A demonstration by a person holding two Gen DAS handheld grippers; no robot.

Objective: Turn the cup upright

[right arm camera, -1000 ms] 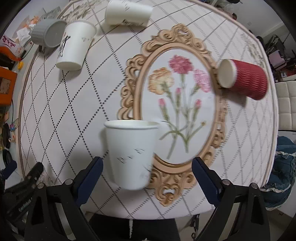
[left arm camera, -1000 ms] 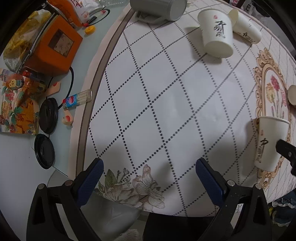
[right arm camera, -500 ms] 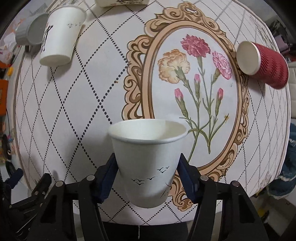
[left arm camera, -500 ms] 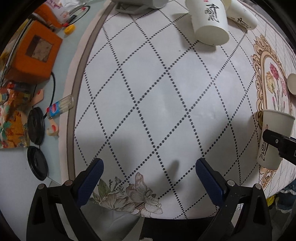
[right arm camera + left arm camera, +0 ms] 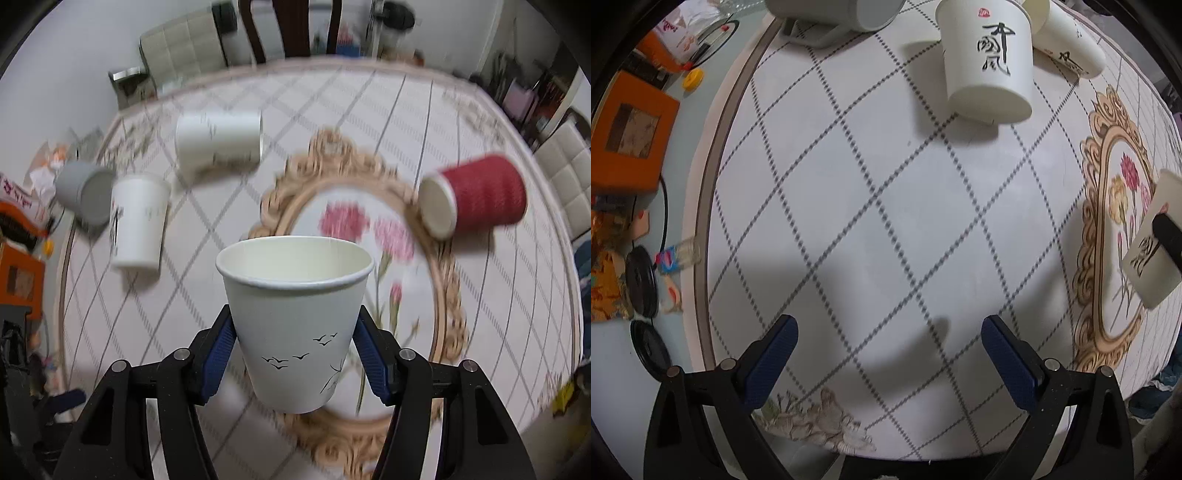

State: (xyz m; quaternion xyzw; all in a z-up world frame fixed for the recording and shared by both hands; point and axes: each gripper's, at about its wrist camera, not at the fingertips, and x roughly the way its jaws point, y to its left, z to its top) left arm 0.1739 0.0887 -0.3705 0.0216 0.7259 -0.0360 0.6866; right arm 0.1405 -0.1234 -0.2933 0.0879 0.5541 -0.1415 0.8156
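Gripping smooth tapered paper cup (image 5: 295, 317) (rolled rim) | ribbed blue fingers (image 5: 218, 354)

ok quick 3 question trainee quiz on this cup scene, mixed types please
1. True or false: the left gripper is shut on a cup.
2. The red ribbed cup is: A) upright B) on its side C) stacked in another cup.
3. Fill in: the right gripper holds a white cup printed with small black ____.

Key: 1 false, it is open over the tablecloth. 2 B. 3 birds.
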